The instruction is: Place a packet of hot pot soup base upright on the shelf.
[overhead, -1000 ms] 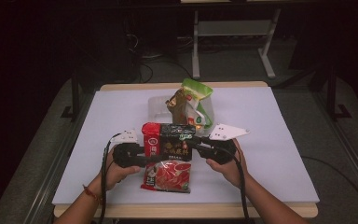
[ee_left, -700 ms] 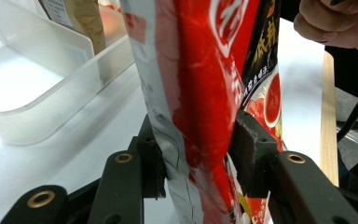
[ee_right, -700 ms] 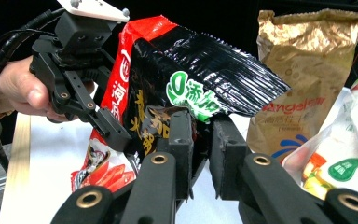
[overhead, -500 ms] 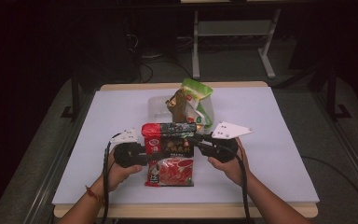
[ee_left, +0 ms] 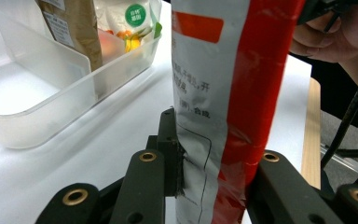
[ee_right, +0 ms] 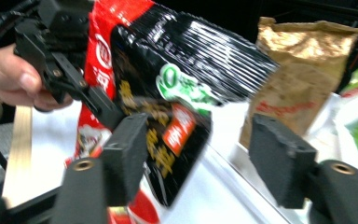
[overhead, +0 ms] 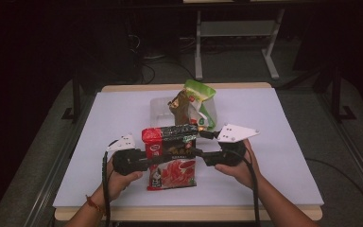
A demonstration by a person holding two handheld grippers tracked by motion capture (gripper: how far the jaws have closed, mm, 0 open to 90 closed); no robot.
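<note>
A red and black snack packet [overhead: 172,156] stands tilted above the table between both grippers. My left gripper [overhead: 150,160] is shut on its left edge. In the left gripper view the jaws [ee_left: 214,158] pinch the packet's red and white back [ee_left: 214,93]. My right gripper [overhead: 202,155] is at the packet's right edge. In the right gripper view its jaws [ee_right: 205,149] stand wide open, and the packet's black front [ee_right: 168,93] hangs by the left jaw. Farther off, the other hand's gripper [ee_right: 60,46] grips the packet.
A clear plastic bin [overhead: 158,106] sits at the table's back middle. It holds a brown bag [overhead: 182,106] and a green bag [overhead: 201,99], both upright. The white table top [overhead: 288,142] has free room left and right. The table's wooden front edge [overhead: 194,213] is near my forearms.
The packet has been lifted a little and turned straighter between the grippers. Both hands shifted only slightly.
</note>
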